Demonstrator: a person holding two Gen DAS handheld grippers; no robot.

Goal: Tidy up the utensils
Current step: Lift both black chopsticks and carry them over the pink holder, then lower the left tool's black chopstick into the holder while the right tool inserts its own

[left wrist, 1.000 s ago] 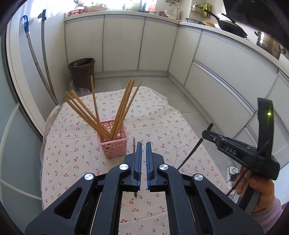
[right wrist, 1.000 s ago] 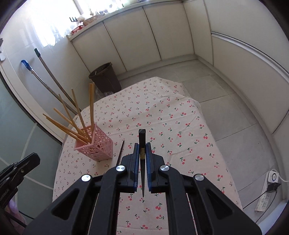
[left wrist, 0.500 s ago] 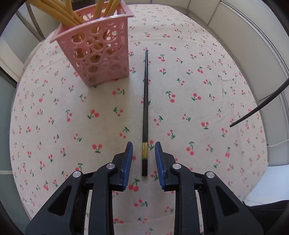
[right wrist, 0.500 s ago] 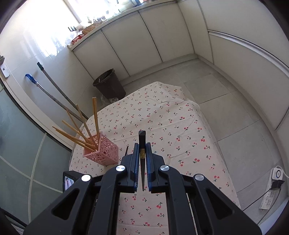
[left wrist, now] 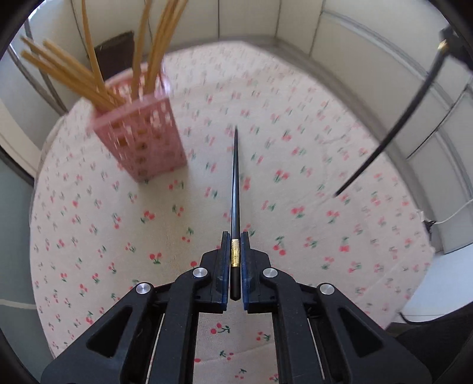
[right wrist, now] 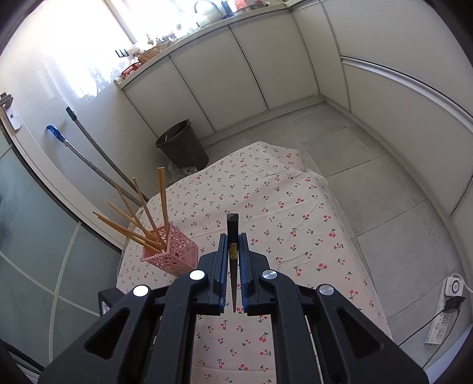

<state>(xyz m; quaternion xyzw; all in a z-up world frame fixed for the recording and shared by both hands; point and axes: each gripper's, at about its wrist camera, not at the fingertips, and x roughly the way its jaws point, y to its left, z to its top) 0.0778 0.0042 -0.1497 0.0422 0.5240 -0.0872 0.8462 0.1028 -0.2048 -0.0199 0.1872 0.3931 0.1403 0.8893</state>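
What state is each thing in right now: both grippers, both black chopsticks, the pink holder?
left gripper: shut on a black chopstick
left black chopstick: gripped near its gold band
right gripper: shut on a black chopstick
right black chopstick: gripped
pink holder: upright, holding wooden chopsticks

Home kitchen; white cabinets (right wrist: 245, 79), sink tap (right wrist: 207, 7).

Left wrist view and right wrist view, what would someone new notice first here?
Each gripper is clamped on a black chopstick: the left gripper holds one pointing forward over the cherry-print tablecloth, the right gripper another. Next comes the pink basket on the cloth's left, bristling with wooden chopsticks.
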